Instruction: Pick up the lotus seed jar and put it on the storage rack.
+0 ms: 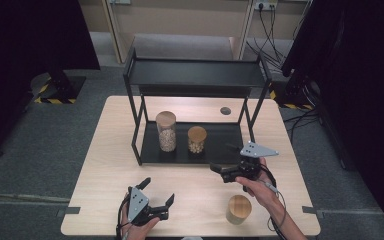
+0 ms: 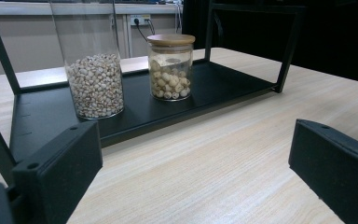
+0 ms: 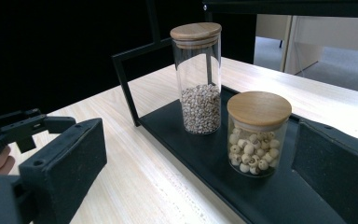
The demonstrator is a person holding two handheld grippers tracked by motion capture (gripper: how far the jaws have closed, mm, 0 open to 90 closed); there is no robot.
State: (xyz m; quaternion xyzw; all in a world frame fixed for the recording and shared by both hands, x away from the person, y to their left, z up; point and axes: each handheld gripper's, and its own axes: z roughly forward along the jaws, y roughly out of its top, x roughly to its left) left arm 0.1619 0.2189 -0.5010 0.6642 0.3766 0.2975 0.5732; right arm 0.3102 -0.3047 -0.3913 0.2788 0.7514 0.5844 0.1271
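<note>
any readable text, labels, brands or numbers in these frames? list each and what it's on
None readable.
Tall jar and short jar: plain glass, plain wooden lids, no labels.
Third wooden-lidded jar: no marking visible.
Black rack: unmarked.
Grey plate on the right claw: holes only, no print.
Left claw: no print legible.
Wall socket: too small to tell.

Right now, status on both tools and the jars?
Left tool open, empty. Right tool open, facing short jar. Tall jar beside it on rack shelf. Path clear.

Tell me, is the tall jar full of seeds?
No, only partly full. The tall jar holds small grains in its lower part, with clear empty glass above them up to its wooden lid.
</note>
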